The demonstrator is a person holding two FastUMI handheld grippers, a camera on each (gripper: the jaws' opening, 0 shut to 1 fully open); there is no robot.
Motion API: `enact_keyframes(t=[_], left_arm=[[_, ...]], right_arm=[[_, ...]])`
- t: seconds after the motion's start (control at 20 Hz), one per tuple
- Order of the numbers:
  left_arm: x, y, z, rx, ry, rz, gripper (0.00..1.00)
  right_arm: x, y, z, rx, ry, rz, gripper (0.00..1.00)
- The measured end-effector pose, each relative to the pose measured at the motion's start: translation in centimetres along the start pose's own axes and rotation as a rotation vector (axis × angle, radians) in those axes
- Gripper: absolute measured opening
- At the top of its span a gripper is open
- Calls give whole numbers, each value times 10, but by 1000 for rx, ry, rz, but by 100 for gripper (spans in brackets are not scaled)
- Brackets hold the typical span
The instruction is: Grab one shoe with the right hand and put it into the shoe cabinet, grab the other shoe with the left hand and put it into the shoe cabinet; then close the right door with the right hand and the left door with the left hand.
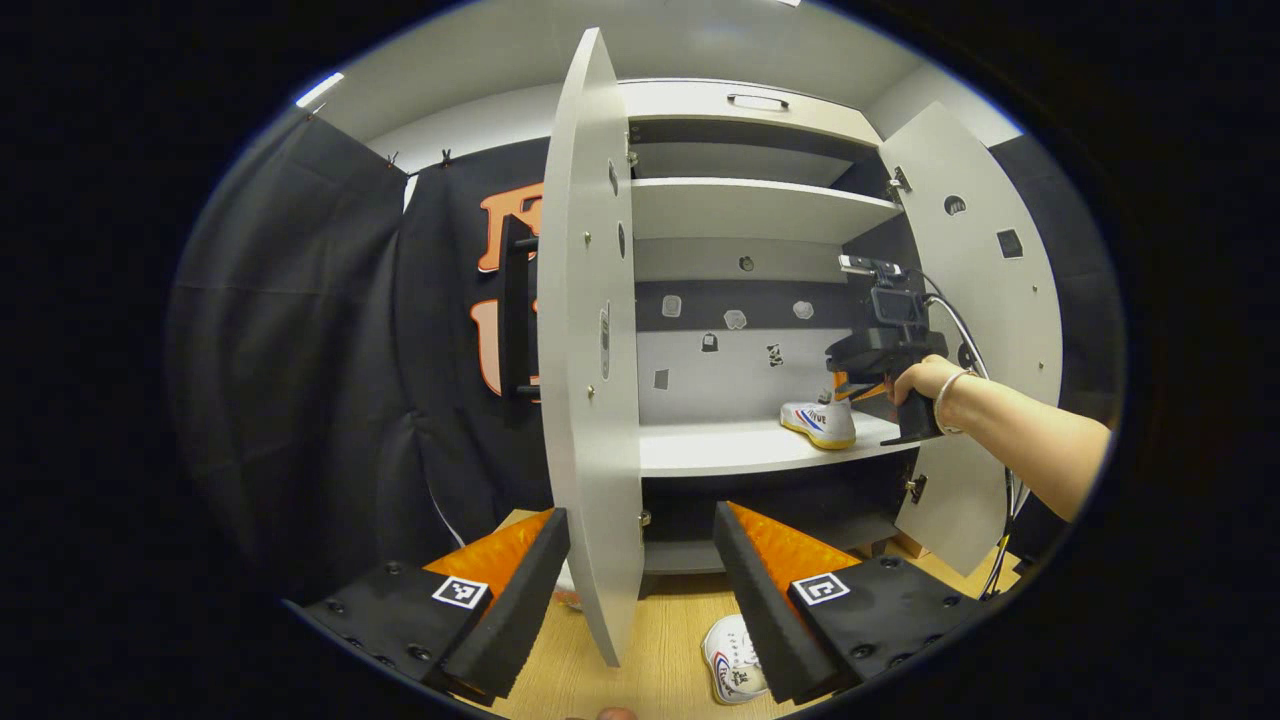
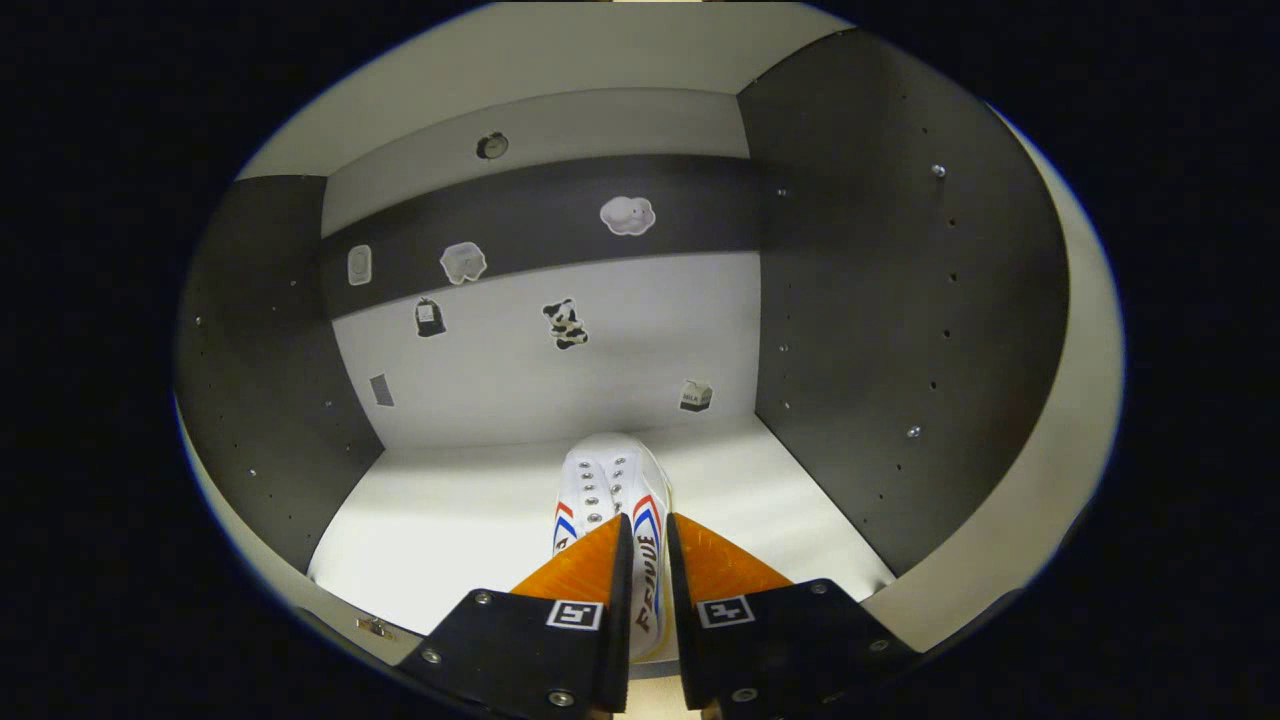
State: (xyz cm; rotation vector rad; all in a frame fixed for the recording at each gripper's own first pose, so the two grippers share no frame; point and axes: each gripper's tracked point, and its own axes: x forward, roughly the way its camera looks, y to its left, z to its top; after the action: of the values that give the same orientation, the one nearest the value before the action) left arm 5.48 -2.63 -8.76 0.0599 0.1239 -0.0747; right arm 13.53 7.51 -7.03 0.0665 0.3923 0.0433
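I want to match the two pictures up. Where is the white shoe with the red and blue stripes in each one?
Left gripper view: the striped shoe sits on the cabinet shelf, right of centre, under the right gripper.
Right gripper view: the same shoe lies at bottom centre, clamped between the gripper's fingers.
Shared landmark: the cow sticker on the back wall.

bright overhead light, sharp, fisheye-bent edges

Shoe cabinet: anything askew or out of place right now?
Nothing stands out. The right gripper is pinching one shoe on the cabinet shelf; the other shoe lies on the floor, the left gripper open above it; both doors open.
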Motion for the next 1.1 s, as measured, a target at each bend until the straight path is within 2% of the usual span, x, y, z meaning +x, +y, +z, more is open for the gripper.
enact_keyframes(t=[0.1, 0.2, 0.35, 0.4, 0.45, 0.55, 0.65, 0.9, 1.1], left_arm=[[-1, -4, -3, 5, 4, -6, 95], [-3, -8, -7, 4, 10, -13, 95], [-2, -14, -20, -3, 25, -27, 95], [-2, -17, -29, 1, 40, -34, 95], [-1, -19, -39, 5, 57, -36, 95], [0, -24, -61, 7, 85, -45, 95], [2, -30, -84, 29, 107, -53, 95], [15, -51, -177, 18, 236, -103, 95], [27, -73, -242, -13, 325, -161, 95]], right_arm=[[-27, 3, 2, -9, -51, 24, 22], [-55, 5, 0, -14, -88, 44, 32], [-96, 5, -12, -29, -120, 75, 58], [-112, 3, -18, -35, -128, 83, 64], [-126, 2, -23, -38, -139, 91, 75], [-155, 2, -36, -44, -168, 115, 88], [-181, -2, -49, -83, -194, 119, 92], [-236, -19, -89, -160, -222, 106, 92], [-261, -44, -110, -141, -231, 79, 92]])
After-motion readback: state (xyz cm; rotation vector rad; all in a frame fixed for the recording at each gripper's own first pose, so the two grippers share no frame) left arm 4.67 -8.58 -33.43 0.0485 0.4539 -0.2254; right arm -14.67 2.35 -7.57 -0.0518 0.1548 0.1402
